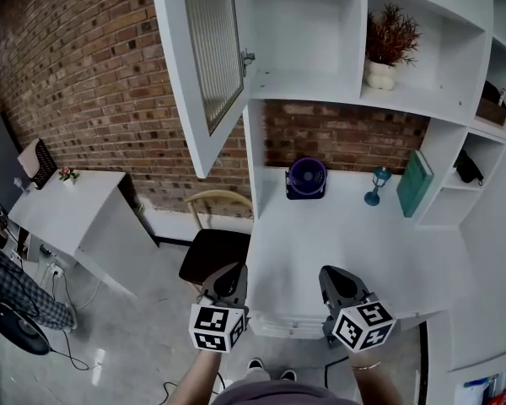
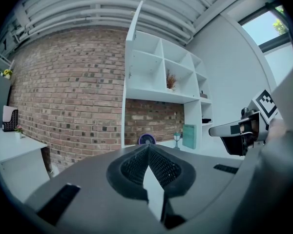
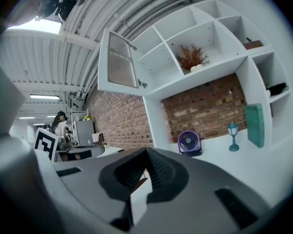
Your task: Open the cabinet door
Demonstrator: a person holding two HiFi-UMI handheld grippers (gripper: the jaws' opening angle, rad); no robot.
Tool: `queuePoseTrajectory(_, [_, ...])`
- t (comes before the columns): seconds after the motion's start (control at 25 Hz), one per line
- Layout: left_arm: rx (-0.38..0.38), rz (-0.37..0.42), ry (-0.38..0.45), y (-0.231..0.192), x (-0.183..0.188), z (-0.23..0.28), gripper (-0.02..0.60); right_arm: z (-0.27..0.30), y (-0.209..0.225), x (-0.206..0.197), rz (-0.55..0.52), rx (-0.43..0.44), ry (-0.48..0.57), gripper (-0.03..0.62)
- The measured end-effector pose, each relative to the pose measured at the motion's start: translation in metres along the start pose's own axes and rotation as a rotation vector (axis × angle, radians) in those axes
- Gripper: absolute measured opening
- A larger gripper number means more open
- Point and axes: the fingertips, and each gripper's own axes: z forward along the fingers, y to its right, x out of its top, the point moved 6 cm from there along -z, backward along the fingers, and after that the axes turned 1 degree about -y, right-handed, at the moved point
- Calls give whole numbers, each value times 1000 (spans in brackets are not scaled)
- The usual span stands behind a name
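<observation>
The cabinet door (image 1: 204,66) runs off the head view's top edge, so its upper end is unseen. In the left gripper view it shows edge-on only, its ribbed pane hidden. The chair (image 1: 215,251) is partly covered by the counter (image 1: 354,234). A dark thing (image 1: 492,108) in a right-hand shelf compartment and a second dark thing (image 1: 468,169) below it (both near the picture's edge) are too small to name. A person (image 1: 13,285) at the left edge is cut off, as are the blue and red items (image 1: 487,391) in the bottom right corner.
</observation>
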Motion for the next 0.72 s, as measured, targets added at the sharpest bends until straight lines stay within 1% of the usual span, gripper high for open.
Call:
queuePoseTrajectory(0.2, [8, -27, -1, 4, -4, 0, 3, -2, 5, 0, 18, -2, 11, 3])
queuePoseTrajectory(0.36, [17, -45, 0, 3, -7, 1, 2, 0, 6, 0, -14, -2, 12, 3])
queuePoseTrajectory(0.72, [5, -32, -13, 6, -9, -2, 3, 2, -1, -5, -74, 7, -5, 3])
